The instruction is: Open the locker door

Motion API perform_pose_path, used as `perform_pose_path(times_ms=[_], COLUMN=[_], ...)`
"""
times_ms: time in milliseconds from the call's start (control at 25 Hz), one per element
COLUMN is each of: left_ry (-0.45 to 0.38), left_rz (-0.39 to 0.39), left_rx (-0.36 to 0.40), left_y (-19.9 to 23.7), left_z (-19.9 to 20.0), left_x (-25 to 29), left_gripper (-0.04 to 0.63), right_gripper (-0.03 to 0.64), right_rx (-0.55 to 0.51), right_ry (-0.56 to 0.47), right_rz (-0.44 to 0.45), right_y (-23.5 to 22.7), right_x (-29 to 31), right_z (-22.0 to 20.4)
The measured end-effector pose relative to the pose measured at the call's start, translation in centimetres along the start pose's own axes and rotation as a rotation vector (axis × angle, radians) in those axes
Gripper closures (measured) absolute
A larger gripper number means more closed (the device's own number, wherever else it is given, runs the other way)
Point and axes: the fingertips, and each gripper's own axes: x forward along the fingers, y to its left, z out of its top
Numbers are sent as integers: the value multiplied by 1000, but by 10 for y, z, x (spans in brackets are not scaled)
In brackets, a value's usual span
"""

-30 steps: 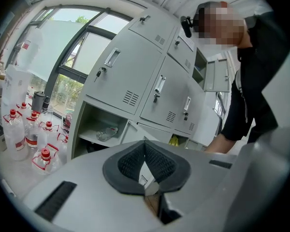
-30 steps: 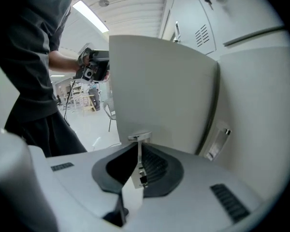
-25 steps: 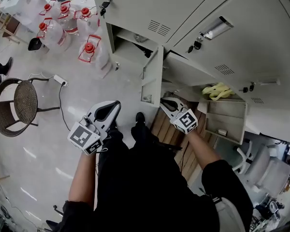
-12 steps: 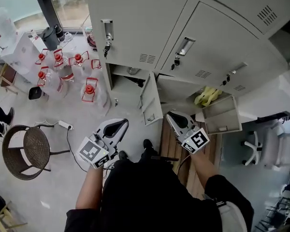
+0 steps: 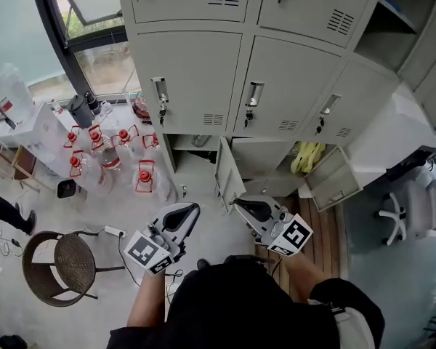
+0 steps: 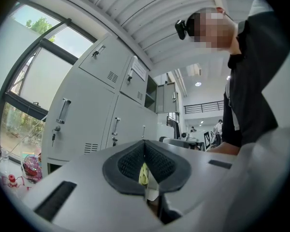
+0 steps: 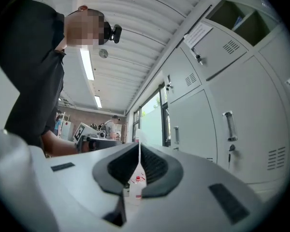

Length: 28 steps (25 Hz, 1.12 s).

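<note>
Left gripper (image 5: 189,209): jaws pressed together at the tips with nothing between them. In the left gripper view the dark ribbed pads (image 6: 129,161) meet along a single line. It is held low in front of the person's body, above the pale floor (image 5: 203,187), and touches nothing.

Right gripper (image 5: 241,204): jaws likewise closed on nothing, and its pads (image 7: 155,166) meet at the tip. It is beside the left gripper, apart from it, and clear of the lockers.

Grey metal locker bank (image 5: 196,64): it stands ahead of both grippers. The middle-row doors are closed, each with an upright chrome handle (image 5: 160,91) and a small vent.

In the bottom row, one grey metal locker door (image 5: 229,171) stands swung out towards the person. Its free edge is near the right gripper's tip but not touching it. Further right, a second bottom-row door (image 5: 337,186) also stands open. A yellow object (image 5: 307,155) lies in that compartment; what it is cannot be told.

Surroundings:
- Clear plastic water bottles with red caps (image 5: 110,158) are grouped on the floor left of the lockers, below the window.
- A round brown wicker chair (image 5: 64,264) stands at lower left.
- A white office chair (image 5: 401,211) stands at right.
- Wooden planks (image 5: 328,231) lie under the right arm.
</note>
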Motion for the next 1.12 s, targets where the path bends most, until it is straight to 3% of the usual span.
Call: perform_pose_path(times_ms=[160,520,840,1120], left_ry=[14,2,81,121], left_rz=[-26,-21,-65,-68], left_rx=[18,-9,15,34], left_y=[-26,-117,-206,-240], left_z=[4,1,-26,-30], left_x=[2,-7,-16,-30], left_gripper=[584,584,584,584], right_gripper=[597,597,597,600], right_rx=[18,83,187,181], right_ry=[-54,-21,-107,-158], right_rz=[39,76,59,83], right_y=[24,82,126,154], right_x=[-9,-74,-133,-156], right_z=[25,40,39,47])
